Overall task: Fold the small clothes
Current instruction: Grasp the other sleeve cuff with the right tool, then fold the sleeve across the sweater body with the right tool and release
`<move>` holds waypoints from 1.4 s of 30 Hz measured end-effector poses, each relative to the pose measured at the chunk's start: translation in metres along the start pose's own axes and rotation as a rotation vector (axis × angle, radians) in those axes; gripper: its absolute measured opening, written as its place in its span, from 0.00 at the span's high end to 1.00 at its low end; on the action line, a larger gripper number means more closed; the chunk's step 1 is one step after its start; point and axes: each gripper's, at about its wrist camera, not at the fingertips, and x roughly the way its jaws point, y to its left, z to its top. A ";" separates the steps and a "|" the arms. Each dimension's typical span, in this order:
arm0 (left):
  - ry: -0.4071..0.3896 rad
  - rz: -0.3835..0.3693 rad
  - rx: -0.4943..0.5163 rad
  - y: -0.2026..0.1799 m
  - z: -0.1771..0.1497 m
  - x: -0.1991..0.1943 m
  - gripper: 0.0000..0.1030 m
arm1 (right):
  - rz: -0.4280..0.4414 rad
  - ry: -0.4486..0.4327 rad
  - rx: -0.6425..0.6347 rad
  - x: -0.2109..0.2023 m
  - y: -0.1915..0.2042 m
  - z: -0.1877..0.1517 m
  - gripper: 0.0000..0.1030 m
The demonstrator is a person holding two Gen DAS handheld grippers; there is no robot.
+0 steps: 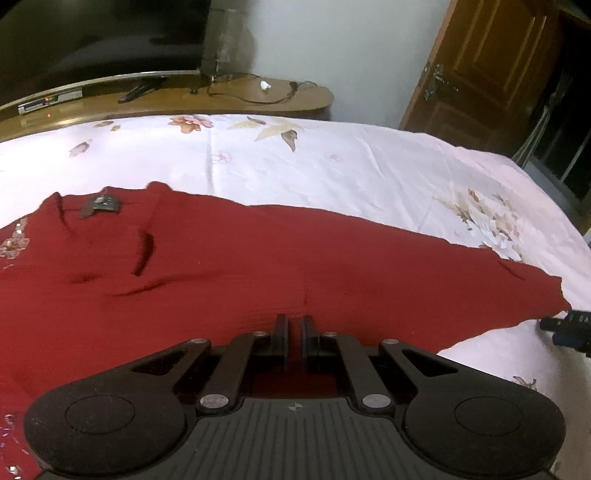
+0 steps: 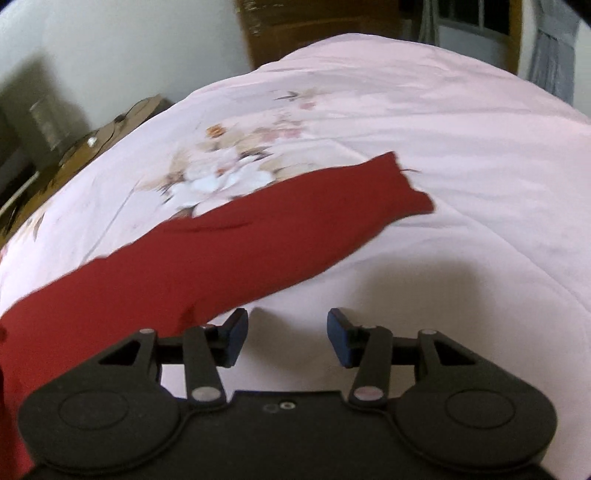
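A dark red knitted garment [image 1: 229, 266] lies spread on a pale pink floral bedsheet [image 1: 332, 162]. It has a small dark label [image 1: 100, 205] near its neck at the left and beaded trim at the far left. Its long sleeve runs out to the right; the cuff [image 2: 402, 184] lies flat in the right wrist view. My left gripper [image 1: 294, 323] is shut on the red fabric at the garment's near edge. My right gripper [image 2: 288, 325] is open and empty, just right of the sleeve [image 2: 207, 254], above bare sheet. It also shows at the left wrist view's right edge [image 1: 569, 328].
A wooden shelf [image 1: 207, 99] with a set-top box, remote and cables runs behind the bed, under a dark TV. A wooden door [image 1: 480, 70] stands at the back right. A window [image 2: 476, 18] lies beyond the bed's far side.
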 end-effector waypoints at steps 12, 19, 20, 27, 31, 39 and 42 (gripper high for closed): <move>0.016 0.045 -0.004 -0.011 0.002 0.019 0.96 | -0.035 -0.073 0.067 0.025 -0.029 0.036 0.78; 0.001 0.025 -0.032 -0.003 0.006 0.007 0.96 | 0.000 -0.190 -0.020 0.003 -0.002 0.037 0.94; -0.011 0.028 -0.031 0.000 0.007 0.002 0.96 | 0.025 -0.207 -0.044 -0.003 0.008 0.036 0.94; -0.048 0.079 -0.085 0.048 0.008 -0.031 0.96 | 0.253 -0.234 -0.208 -0.044 0.105 0.015 0.94; -0.051 0.133 -0.135 0.086 0.000 -0.046 0.96 | 0.385 -0.190 -0.321 -0.058 0.169 -0.018 0.94; -0.050 0.186 -0.223 0.151 -0.021 -0.068 0.96 | 0.562 -0.074 -0.521 -0.074 0.274 -0.096 0.93; -0.036 0.150 -0.265 0.165 -0.027 -0.070 0.96 | 0.570 -0.003 -0.602 -0.065 0.300 -0.125 0.69</move>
